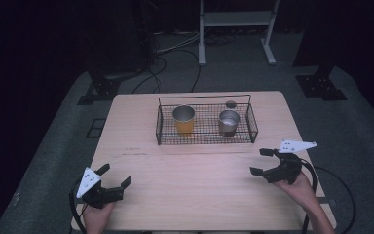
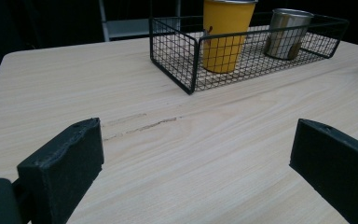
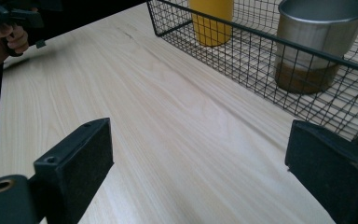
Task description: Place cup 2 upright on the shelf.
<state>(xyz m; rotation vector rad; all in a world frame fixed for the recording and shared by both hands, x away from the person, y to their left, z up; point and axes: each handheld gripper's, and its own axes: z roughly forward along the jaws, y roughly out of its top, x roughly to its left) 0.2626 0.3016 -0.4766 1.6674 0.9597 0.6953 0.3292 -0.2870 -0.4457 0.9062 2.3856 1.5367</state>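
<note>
Two cups in a wire basket, both tools apart over bare table

One yellow cup (image 1: pixel 184 120) and one steel cup (image 1: pixel 229 122) stand upright and apart inside the black wire basket (image 1: pixel 205 139) at the table's (image 1: pixel 195 190) far middle; no writing readable. The right tool (image 1: pixel 262 161) nearest the steel cup and the left tool (image 1: pixel 114 176) both gape, holding nothing.

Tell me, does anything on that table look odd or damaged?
Only small things. The table has a thin dark scratch in front of the basket. The steel cup looks brownish near its base. Both cups stand upright, with nothing spilled.
</note>
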